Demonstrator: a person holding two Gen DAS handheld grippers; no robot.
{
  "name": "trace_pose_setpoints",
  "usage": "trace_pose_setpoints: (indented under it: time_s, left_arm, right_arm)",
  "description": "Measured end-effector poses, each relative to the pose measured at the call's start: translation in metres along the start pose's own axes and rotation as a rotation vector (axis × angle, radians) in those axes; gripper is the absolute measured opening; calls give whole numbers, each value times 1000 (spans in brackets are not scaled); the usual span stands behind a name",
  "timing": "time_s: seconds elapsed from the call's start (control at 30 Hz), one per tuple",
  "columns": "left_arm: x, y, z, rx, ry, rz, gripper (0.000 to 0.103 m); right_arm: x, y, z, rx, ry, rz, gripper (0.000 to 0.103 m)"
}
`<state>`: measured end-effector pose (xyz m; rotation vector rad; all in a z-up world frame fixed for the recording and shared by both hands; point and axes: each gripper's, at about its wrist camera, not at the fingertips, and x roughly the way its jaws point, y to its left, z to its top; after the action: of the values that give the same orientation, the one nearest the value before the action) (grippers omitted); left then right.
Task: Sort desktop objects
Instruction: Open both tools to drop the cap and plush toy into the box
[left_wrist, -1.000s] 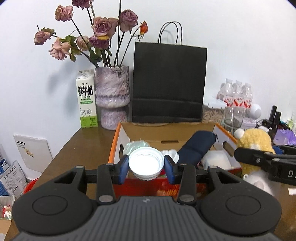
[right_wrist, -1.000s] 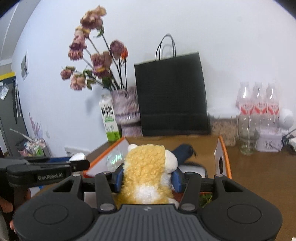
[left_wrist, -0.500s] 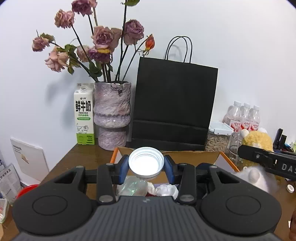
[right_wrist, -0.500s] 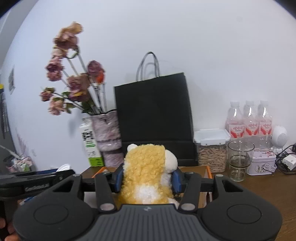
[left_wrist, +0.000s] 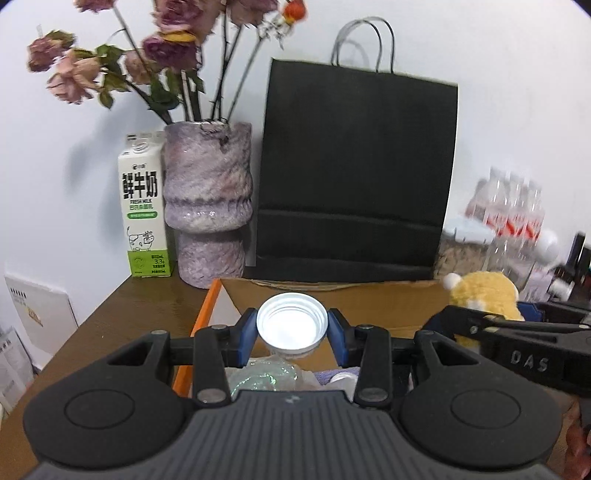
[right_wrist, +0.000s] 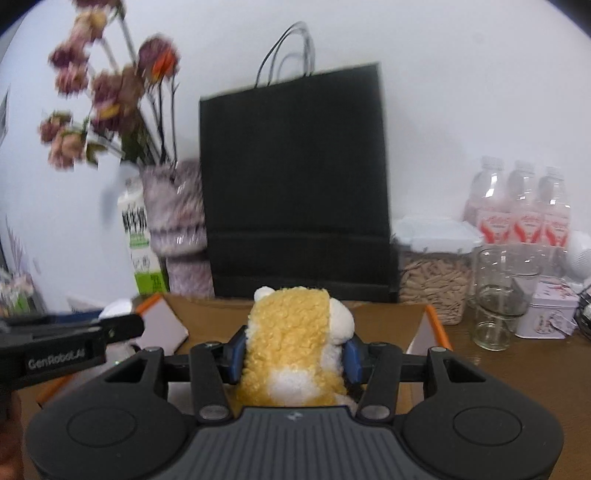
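White plastic fills the left wrist view: the left gripper (left_wrist: 292, 329) has its blue pads clamped on either side of a small screw-type lid (left_wrist: 292, 325), open side toward the camera, held over the near end of the orange-edged cardboard box (left_wrist: 207, 310). The lid looks light, rigid and smooth, so a pinch across its ribbed rim, as here, seems the safest hold; it could squirt out if squeezed off-centre. Crumpled clear plastic (left_wrist: 262, 376) lies in the box below. To the right, the other tool's arm crosses in front of the plush.

In the right wrist view the right gripper (right_wrist: 293, 356) is partly closed on a yellow and white plush toy (right_wrist: 291, 343), its pile bulging around the pads. Soft and light, it should tolerate a firm grip around its middle. Only this view shows clearly the glass cup (right_wrist: 500, 295), the lidded jar of grain-like pieces (right_wrist: 432, 273) and the tin (right_wrist: 546, 314) on the brown desk (right_wrist: 517, 373); only the left view reads the milk carton (left_wrist: 144, 210) sharply.
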<state>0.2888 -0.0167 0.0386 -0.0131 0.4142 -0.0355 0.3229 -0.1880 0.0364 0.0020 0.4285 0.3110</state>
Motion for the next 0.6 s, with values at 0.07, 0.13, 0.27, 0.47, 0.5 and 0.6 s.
trace_pose_setpoints:
  time_s: [0.07,0.13,0.27,0.47,0.5,0.6]
  left_arm:
    - [5,-3,-3,27,12,6,41]
    - [10,-6,-8,45,31,8,41]
    - [11,-9,-12,73,36,19,57]
    - [1,-5,-8,68,-16,68,102]
    - [0,-4,-8,65,-27,81,103]
    - [-3,-3,-7,63,-30,86,103]
  right_arm:
    - [5,3,-3,-19,15,6,50]
    - [9,5,-5,-29,34,17,53]
    - [7,7,-6,-22,38,11,81]
    - [-5,-5,-1,25,25,-7,103]
    - [-7,-7,0,33,24,-4,103]
    - [-12,-10,3,36,15,-2,103]
